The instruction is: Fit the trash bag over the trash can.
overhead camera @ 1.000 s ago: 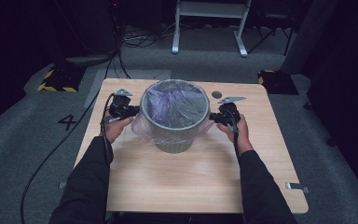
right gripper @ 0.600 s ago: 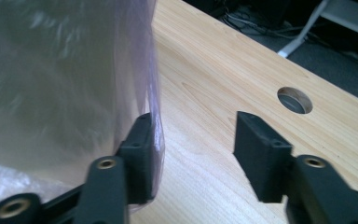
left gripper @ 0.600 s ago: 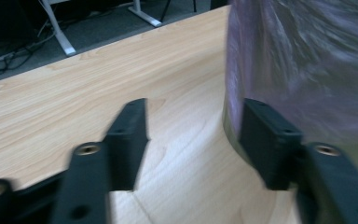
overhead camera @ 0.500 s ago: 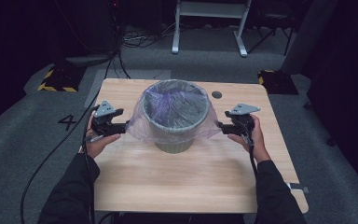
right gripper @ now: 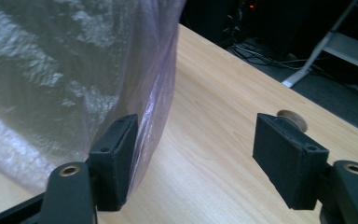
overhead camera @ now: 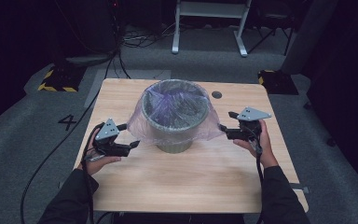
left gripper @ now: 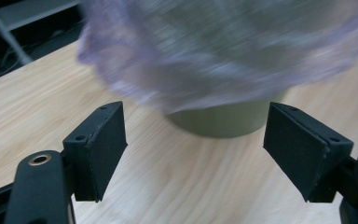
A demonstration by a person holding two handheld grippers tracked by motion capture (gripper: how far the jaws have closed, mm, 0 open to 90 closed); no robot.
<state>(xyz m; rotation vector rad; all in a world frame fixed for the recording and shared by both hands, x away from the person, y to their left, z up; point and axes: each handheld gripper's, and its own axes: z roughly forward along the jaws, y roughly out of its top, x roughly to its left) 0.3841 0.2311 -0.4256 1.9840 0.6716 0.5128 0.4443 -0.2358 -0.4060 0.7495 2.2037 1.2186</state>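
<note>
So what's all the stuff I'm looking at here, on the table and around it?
bin: one, grey-green, middle of the table.
bag: one, clear with a purple tint, lining the bin and draped over its rim.
table: one, light wood, with a round dark hole near its far edge.
frame: one, white metal, on the floor beyond the table.
cables: several, black, on the grey floor.
left tongs: one, black, open, left of the bin.
right tongs: one, black, open, by the bag's right edge.
hands: two, one holding each tongs.
</note>
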